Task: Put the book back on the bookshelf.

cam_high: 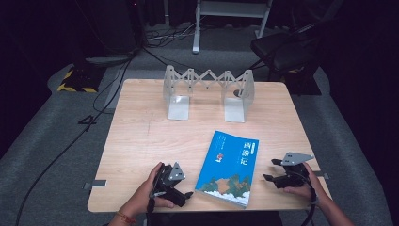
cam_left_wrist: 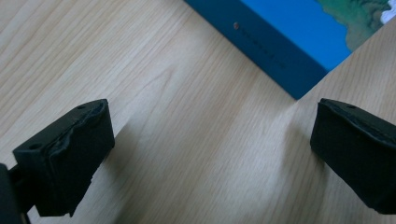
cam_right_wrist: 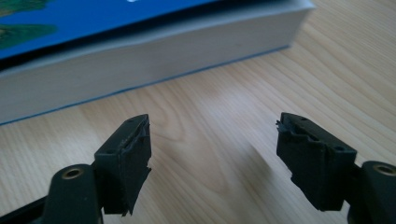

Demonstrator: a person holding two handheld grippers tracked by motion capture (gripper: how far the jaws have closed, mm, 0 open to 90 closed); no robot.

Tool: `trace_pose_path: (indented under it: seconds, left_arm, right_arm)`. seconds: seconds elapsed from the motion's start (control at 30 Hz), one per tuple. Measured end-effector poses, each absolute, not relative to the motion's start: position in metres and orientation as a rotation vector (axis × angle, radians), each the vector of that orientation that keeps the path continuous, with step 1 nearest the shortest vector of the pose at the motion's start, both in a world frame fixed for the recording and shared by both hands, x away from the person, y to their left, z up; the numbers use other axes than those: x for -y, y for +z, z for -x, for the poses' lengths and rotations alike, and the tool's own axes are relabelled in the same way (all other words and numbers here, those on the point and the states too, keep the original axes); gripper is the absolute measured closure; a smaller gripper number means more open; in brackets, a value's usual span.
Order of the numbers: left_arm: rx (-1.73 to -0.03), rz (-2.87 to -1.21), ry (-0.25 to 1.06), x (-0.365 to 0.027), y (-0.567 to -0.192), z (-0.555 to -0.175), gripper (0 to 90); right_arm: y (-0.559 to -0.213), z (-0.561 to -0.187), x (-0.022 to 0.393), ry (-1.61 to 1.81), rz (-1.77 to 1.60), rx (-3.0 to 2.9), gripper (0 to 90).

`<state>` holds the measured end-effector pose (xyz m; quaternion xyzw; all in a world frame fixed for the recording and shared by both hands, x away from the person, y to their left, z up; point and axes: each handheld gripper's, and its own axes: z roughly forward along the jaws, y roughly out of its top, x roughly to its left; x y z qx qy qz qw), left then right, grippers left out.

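Both tongs stand open and empty — the left tongs and right tongs flank the book near the surface's front edge; I should pinch the book's long edges evenly.

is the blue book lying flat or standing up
Lying flat: the blue book rests cover-up and closed on the table, not in the bookend rack.

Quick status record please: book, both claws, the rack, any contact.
book: blue book lying flat, cover up, near front edge of table
left claw: open, empty, beside the book's spine side
right claw: open, empty, facing the book's page edge
rack: folding bookstand at the far side, nothing in it
contact: neither claw touches the book
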<state>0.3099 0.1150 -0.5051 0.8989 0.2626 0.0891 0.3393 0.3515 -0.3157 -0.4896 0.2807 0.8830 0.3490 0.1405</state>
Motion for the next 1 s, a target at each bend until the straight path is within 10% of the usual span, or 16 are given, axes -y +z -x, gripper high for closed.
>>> trace_pose_path:
  seconds: [1.0]
  left_arm:
    - [-0.793, -2.309, 0.272, -0.114, -0.505, -0.378, 0.0]
  right_arm:
    - [-0.495, -0.390, 0.288, 1.026, -0.877, -2.522, 25.6]
